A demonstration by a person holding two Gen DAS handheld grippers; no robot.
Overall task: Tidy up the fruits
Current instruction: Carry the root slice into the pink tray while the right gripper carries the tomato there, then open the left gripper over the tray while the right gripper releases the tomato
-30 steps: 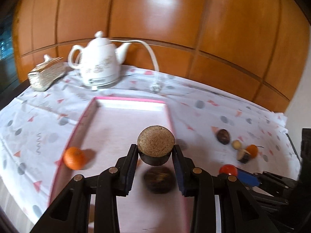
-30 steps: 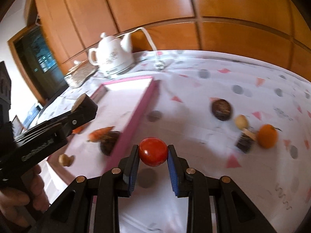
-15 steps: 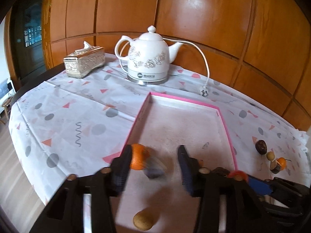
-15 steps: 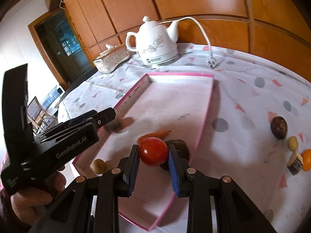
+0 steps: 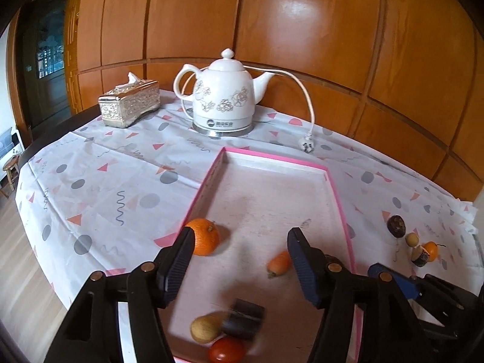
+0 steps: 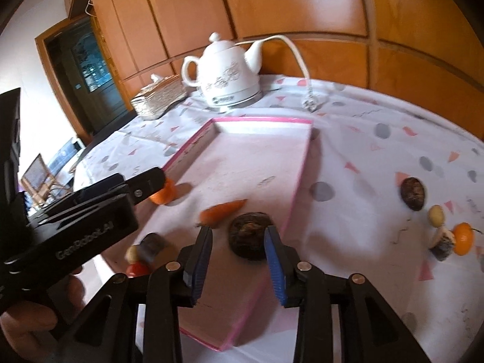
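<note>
My left gripper (image 5: 240, 242) hangs over the near end of the pink-rimmed tray (image 5: 272, 157), its jaws opening with nothing between them. On the tray lie an orange (image 5: 204, 240), a carrot (image 5: 279, 261), a dark cut fruit (image 5: 242, 317), a tan ball (image 5: 205, 328) and a red tomato (image 5: 227, 349). My right gripper (image 6: 239, 242) is opening too and grips nothing. A dark brown round fruit (image 6: 249, 236) rests on the tray (image 6: 260, 119) just beyond its tips. The tomato (image 6: 137, 269) lies to the left, beside the left gripper (image 6: 133, 181).
A white kettle (image 5: 224, 103), its plug (image 5: 307, 145) and a silver tissue box (image 5: 130, 103) stand behind the tray. On the cloth to the right lie a dark fruit (image 6: 413, 192), a small tan one (image 6: 435, 214), a small orange (image 6: 462, 239) and a cut piece (image 6: 443, 246).
The left jaws spread and let the cork-topped dark fruit drop onto the tray. The right jaws parted and released the tomato, which now lies at the tray's near end.
</note>
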